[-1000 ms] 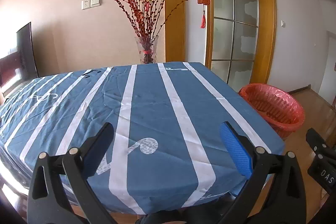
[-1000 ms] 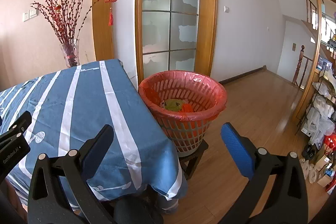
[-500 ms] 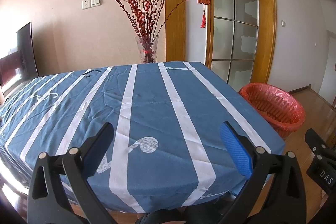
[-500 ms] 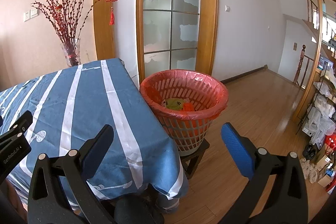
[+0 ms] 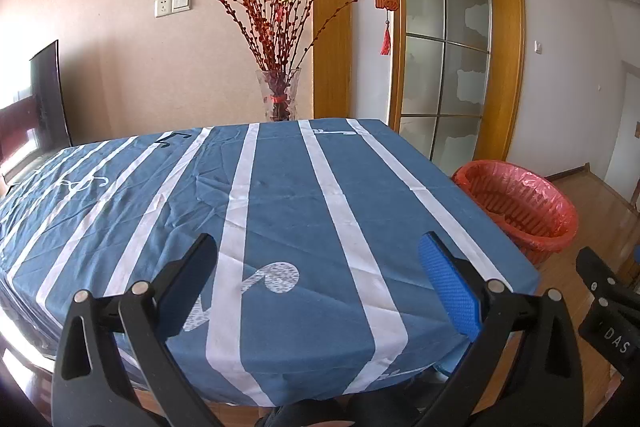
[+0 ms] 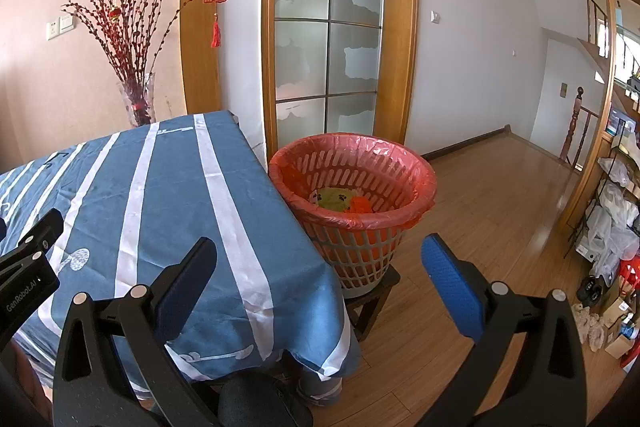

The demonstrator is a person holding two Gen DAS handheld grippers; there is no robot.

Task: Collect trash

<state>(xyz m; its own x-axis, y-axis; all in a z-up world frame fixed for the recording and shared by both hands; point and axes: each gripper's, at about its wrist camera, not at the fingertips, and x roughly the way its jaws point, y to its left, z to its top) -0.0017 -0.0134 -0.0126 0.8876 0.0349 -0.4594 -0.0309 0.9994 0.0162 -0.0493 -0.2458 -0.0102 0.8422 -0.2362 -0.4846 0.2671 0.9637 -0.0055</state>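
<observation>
Left wrist view: left gripper point(image 5: 318, 281) gapes wide, empty, over the table's point(image 5: 280, 195) near edge. Right gripper point(image 6: 320, 277) is wide too, empty; bin point(image 6: 354, 205) with trash point(image 6: 340, 199) stands beside the table's right edge.

Cloth, plastic, glass and polished wood

The table is covered by a matt, creased blue tablecloth point(image 5: 280, 211) with white stripes. A perforated plastic basket point(image 6: 360, 247) is lined with a thin, glossy red plastic bag point(image 6: 416, 167). The left gripper point(image 5: 318, 269) and right gripper point(image 6: 320, 269) are made of matt black plastic, each with a finely textured blue pad point(image 6: 452, 287). A shiny wooden floor point(image 6: 492, 203), a clear glass vase point(image 5: 278, 99) and frosted glass door panels point(image 6: 328, 39) are seen.
</observation>
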